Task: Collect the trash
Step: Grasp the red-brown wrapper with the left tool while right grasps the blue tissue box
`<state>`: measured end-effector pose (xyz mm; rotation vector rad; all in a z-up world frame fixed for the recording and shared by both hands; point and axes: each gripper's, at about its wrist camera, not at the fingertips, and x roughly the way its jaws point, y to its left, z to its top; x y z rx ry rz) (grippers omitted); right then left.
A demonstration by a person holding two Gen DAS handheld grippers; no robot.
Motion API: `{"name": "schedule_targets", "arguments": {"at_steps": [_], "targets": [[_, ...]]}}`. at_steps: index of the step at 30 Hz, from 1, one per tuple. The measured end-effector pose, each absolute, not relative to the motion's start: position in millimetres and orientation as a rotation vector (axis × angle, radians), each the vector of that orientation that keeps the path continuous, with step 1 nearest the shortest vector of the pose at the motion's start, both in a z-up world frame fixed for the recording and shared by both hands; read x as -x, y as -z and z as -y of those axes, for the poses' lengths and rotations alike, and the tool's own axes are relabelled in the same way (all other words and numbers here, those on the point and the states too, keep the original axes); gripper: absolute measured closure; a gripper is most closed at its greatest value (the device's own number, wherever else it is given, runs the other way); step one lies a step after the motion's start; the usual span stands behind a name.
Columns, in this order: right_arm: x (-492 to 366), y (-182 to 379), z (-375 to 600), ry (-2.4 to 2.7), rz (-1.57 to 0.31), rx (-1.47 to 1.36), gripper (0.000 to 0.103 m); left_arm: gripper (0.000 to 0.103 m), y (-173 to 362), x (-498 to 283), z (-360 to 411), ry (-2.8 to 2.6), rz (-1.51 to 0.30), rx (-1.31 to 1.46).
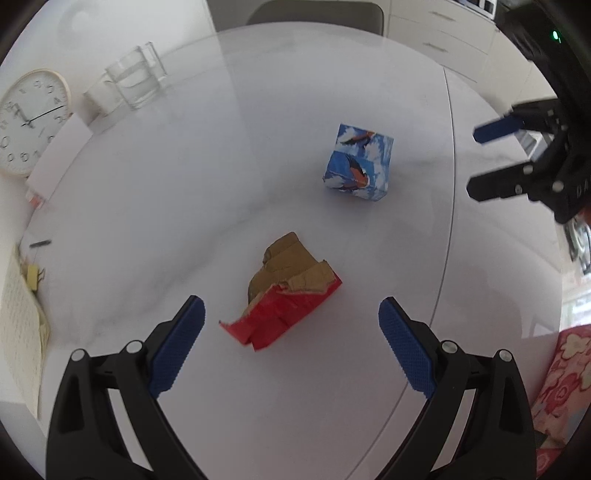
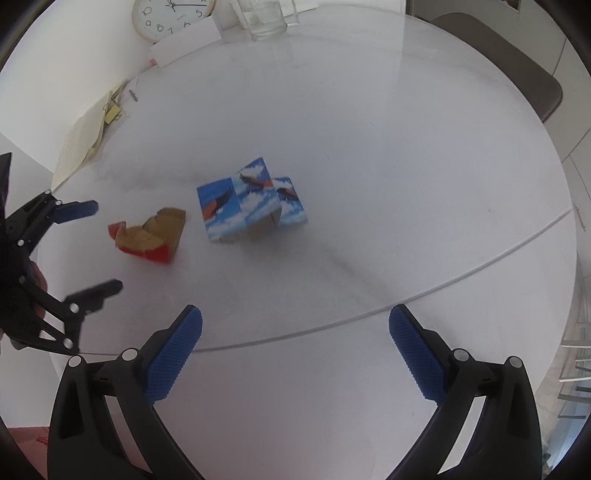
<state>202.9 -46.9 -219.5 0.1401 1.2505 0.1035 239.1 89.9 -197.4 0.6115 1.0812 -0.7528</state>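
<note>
One round white table [image 1: 155, 206] carries everything here, and a thin seam line crosses its top. At its far edge, well ahead of both claws, stand one white wall clock [image 1: 29, 122] leaning against the wall, one clear glass container [image 1: 135, 83] with one white mug [image 1: 99, 98] beside it, and one flat white box [image 1: 61, 155]. To the left of the left gripper lies one cream notebook [image 1: 20, 325] with a yellow clip on it. One grey chair back [image 1: 314, 14] shows beyond the table.

There are two pieces of trash on the table. The bigger one is one blue carton [image 1: 358, 164] printed with clouds and birds; it stands ahead of the left gripper and a little to its right, and directly ahead of the right gripper [image 2: 295, 350], slightly left of its middle line. From the right wrist view its flaps seem to stand open. The smaller one is one torn piece of red and brown cardboard [image 1: 291, 291], crumpled, lying just in front of the left gripper [image 1: 291, 347], between the lines of its two fingers but not touching them. The two pieces are near each other but apart.

Both claws are released: each has its two blue-padded fingers spread wide with nothing between them. Both hover above the table.
</note>
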Motion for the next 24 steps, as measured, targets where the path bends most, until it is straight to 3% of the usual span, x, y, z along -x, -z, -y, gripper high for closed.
{"name": "schedule_targets", "arguments": {"at_steps": [6,8,12,18,24], "targets": [[-233,231,39,-0.146,-1.271,-0.114,0.003,0.014,216,-257,-78,0.773,-1.117,-0.592],[-238,232,37,-0.152,-1.273,-0.115,0.003,0.025,223,-260,-75,0.775,-1.137,-0.588],[-246,235,35,-0.168,-1.280,-0.119,0.003,0.037,234,-264,-76,0.768,-1.175,-0.569],[-249,239,33,-0.184,-1.289,-0.112,0.003,0.041,236,-270,-84,0.725,-1.207,-0.487],[-245,236,31,-0.159,-1.286,-0.202,0.002,0.053,232,-280,-97,0.606,-1.246,-0.323]]}}
